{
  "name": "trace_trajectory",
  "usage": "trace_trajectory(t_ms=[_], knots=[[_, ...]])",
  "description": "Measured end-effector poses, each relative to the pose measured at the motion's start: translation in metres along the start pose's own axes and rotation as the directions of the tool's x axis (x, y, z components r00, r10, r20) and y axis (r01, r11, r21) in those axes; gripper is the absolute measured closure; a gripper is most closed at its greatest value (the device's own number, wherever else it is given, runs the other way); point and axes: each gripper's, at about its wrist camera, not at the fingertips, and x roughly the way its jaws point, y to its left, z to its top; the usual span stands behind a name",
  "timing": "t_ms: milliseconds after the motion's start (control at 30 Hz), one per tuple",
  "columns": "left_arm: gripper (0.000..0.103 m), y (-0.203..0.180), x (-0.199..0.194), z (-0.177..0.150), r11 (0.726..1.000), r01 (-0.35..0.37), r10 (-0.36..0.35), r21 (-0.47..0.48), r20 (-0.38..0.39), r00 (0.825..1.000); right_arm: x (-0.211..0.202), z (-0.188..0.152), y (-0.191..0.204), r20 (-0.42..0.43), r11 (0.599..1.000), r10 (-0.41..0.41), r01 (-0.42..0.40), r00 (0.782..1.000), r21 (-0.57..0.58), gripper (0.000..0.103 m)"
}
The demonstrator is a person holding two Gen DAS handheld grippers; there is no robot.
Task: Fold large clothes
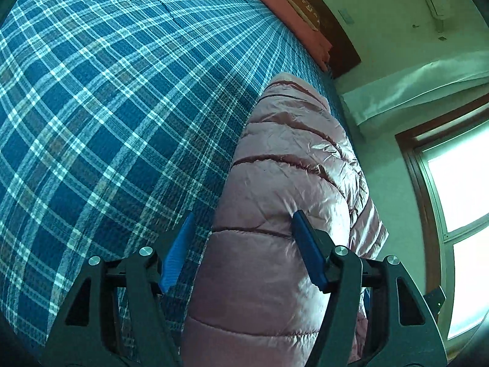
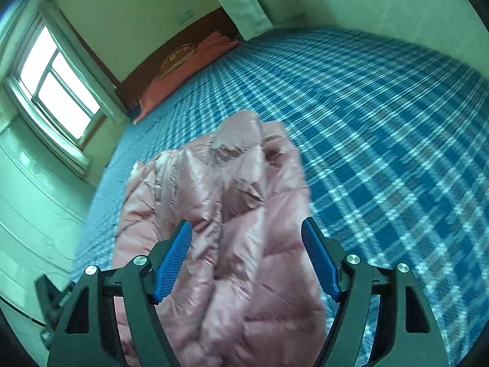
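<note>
Left wrist view: the left gripper fills the bottom of the frame, its two black arms ending in blue pads that stand wide apart. Between them runs a pink quilted puffer jacket, shiny and stitched in horizontal bands. It lies as a long, rounded bundle stretching away from the camera along the right edge of a bed. The right-hand pad rests against the jacket's surface; the left-hand pad sits over the bedding just beside it, so the gripper is spread and not pinching anything. The bed is covered with a blue-and-white plaid bedspread that takes up most of the left side. At the far end lies a reddish-pink pillow against a dark wooden headboard. To the right are a pale wall and a bright window with a brown frame.

Right wrist view: the right gripper is likewise spread, blue pads well apart. The pink jacket lies crumpled between and beyond them, bunched into folds, on the plaid bedspread. The picture is slightly blurred. Farther off are the pillow, the headboard and the window at the left.
</note>
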Motion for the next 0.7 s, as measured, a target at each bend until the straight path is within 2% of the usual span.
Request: trace_trajectory(t_ms=[200, 233, 267, 333, 433, 500, 600, 700], knots=[[0.036, 0.002, 0.015, 0.008, 0.999, 0.041, -0.042, -0.033, -0.038, 0.998, 0.037, 0.012, 0.008, -0.043, 0.998, 0.061, -0.06, 0.997, 0.022, 0.032], [0.036, 0.003, 0.016, 0.008, 0.998, 0.05, -0.052, -0.044, -0.046, 0.998, 0.042, 0.013, 0.005, -0.061, 0.997, 0.071, -0.07, 0.996, 0.026, 0.057], [0.036, 0.003, 0.016, 0.007, 0.997, 0.059, -0.062, -0.055, -0.052, 0.997, 0.05, 0.014, 0.005, -0.087, 0.996, 0.089, -0.086, 0.992, 0.028, 0.07], [0.036, 0.0, 0.016, 0.007, 0.995, 0.074, -0.078, -0.06, -0.058, 0.995, 0.052, 0.019, 0.0, -0.08, 0.996, 0.086, -0.085, 0.993, 0.021, 0.085], [0.033, -0.011, 0.013, 0.005, 0.995, 0.099, -0.101, -0.031, -0.051, 0.994, 0.043, 0.023, -0.013, -0.042, 0.999, 0.051, -0.051, 0.998, 0.006, 0.089], [0.031, -0.02, 0.019, 0.003, 0.994, 0.107, -0.108, -0.008, -0.061, 0.992, 0.045, 0.024, -0.028, -0.05, 0.999, 0.033, -0.032, 0.998, 0.028, 0.089], [0.031, -0.032, 0.037, -0.004, 0.996, 0.085, -0.082, 0.027, -0.107, 0.991, 0.053, 0.022, -0.053, -0.077, 0.997, 0.03, -0.025, 0.997, 0.068, 0.089], [0.03, -0.036, 0.053, -0.012, 0.997, 0.047, -0.039, 0.065, -0.118, 0.992, 0.065, 0.02, -0.075, -0.108, 0.99, 0.079, -0.065, 0.991, 0.123, 0.089]])
